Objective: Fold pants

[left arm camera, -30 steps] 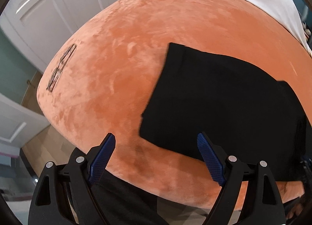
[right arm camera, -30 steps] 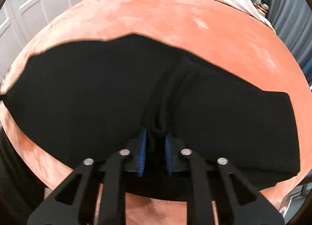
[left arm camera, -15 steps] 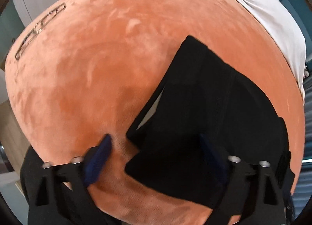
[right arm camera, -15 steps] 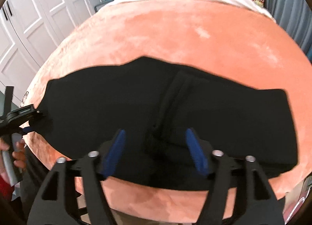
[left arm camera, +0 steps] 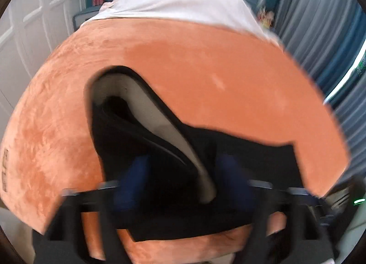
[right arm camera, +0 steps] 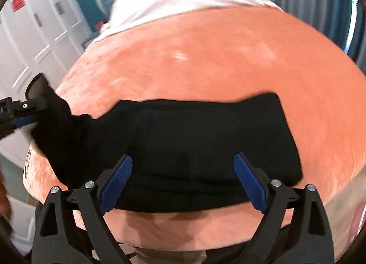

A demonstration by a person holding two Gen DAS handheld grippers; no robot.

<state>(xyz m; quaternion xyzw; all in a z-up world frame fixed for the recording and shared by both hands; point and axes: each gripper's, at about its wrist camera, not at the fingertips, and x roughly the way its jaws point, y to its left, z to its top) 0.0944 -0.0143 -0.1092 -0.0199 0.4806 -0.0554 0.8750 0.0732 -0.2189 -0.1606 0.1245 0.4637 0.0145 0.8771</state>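
Note:
Black pants (right arm camera: 194, 140) lie folded on an orange plush cover (right arm camera: 217, 58). My right gripper (right arm camera: 183, 181) is open and empty, its fingers apart above the near edge of the pants. My left gripper (left arm camera: 183, 179) is blurred, with the left end of the pants (left arm camera: 141, 131) lifted between its blue pads; the raised cloth shows a pale lining (left arm camera: 164, 122). From the right wrist view the left gripper (right arm camera: 22, 113) sits at the far left with that end of the cloth raised in it.
A white sheet (left arm camera: 178, 1) covers the far end of the bed. White wardrobe doors (right arm camera: 29, 42) stand on the left, blue curtains (left arm camera: 324, 30) on the right. The orange cover's front edge (right arm camera: 183, 229) is close below the right gripper.
My right gripper let go of the pants' middle fold, opened wide and drew back. My left gripper moved onto the left end of the pants and lifted it up and over to the right.

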